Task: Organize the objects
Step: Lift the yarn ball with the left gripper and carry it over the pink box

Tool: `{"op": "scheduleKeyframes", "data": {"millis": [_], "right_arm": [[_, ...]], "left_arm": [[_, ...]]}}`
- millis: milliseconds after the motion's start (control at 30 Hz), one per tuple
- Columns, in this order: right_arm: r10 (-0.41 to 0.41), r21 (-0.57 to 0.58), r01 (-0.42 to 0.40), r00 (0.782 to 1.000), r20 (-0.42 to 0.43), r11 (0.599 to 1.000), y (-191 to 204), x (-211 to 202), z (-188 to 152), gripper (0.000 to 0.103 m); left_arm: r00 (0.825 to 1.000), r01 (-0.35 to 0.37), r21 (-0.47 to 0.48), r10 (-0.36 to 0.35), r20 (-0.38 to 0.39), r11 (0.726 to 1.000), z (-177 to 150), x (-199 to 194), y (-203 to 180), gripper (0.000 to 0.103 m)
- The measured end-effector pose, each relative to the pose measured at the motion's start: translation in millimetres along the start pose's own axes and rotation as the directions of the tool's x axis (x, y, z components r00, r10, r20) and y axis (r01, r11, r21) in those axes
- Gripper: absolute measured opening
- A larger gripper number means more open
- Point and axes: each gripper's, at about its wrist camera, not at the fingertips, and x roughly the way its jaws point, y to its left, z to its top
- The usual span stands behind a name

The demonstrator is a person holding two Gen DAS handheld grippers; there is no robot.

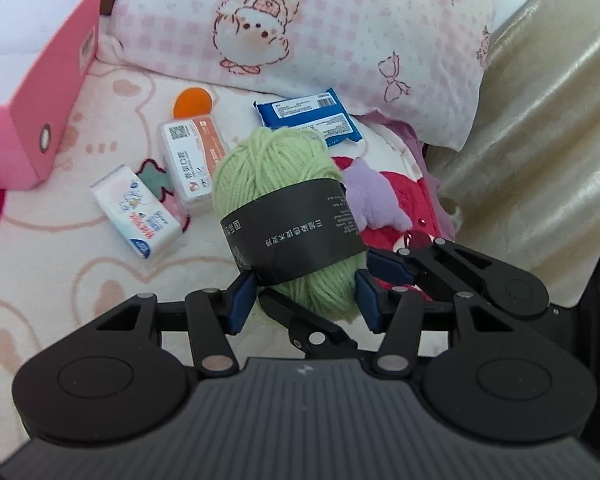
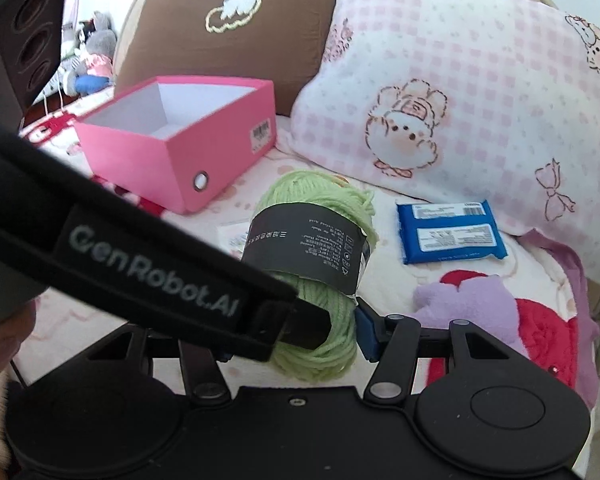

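**Two claws share a ball of green yarn above a bed**

A bed [image 1: 60, 280] fills both views, covered in a pale blanket with pink outlines. A large pink-checked pillow [image 1: 340, 40] printed with a cartoon animal lies at its head. To the left sits an open pink box [image 2: 172, 140], white inside and empty as far as can be seen. Small items lie loose on the blanket between them: a blue packet [image 2: 452, 232], a purple plush [image 2: 472, 300], a clear case [image 1: 194, 160] with an orange lid, and a white tissue pack [image 1: 138, 216].

The yarn [image 1: 276, 184], wrapped in a dark paper band, is held up in front of these items, near the middle of the bed.

The step appears to be carrying the yarn to the box. To do it well, both claws should travel together at the same pace, keep the ball level, pass over the box's near wall, and let go only once it is inside.

The left claw [image 1: 306, 300] is partly closed, its blue pads pressing the lower end of the yarn. The right claw [image 2: 296, 340] grips the same end from beside it, also partly closed; one pad is hidden behind the left claw's strap.
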Motion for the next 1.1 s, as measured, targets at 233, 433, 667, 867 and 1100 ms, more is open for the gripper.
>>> {"op": "scheduleKeyframes", "data": {"millis": [233,433,667,867,1100], "right_arm": [[0.034,-0.066,-0.031,0.998,0.045,0.997,27.2,-18.9,15.8,0.060],[0.066,-0.107,-0.057,0.994,0.083,0.993,49.4,-28.5,38.3,0.060],[0.107,-0.173,-0.088,0.989,0.099,0.981,79.3,-38.8,59.5,0.060],[0.124,-0.233,-0.095,0.986,0.112,0.968,99.3,-39.4,74.3,0.060],[0.096,-0.292,-0.053,0.986,0.134,0.955,113.5,-32.3,103.9,0.060]], "left_arm": [[1.000,-0.024,-0.013,0.024,0.015,1.000,3.1,-40.9,4.5,0.052],[0.997,-0.059,-0.028,0.060,0.057,0.998,9.4,-77.6,12.3,0.052],[0.994,-0.088,-0.035,0.090,0.066,0.995,14.1,-112.8,22.7,0.052],[0.989,-0.115,-0.039,0.118,0.084,0.993,18.4,-130.5,32.1,0.052],[0.987,-0.079,-0.043,0.084,0.138,0.996,39.2,-142.0,53.2,0.052]]}}
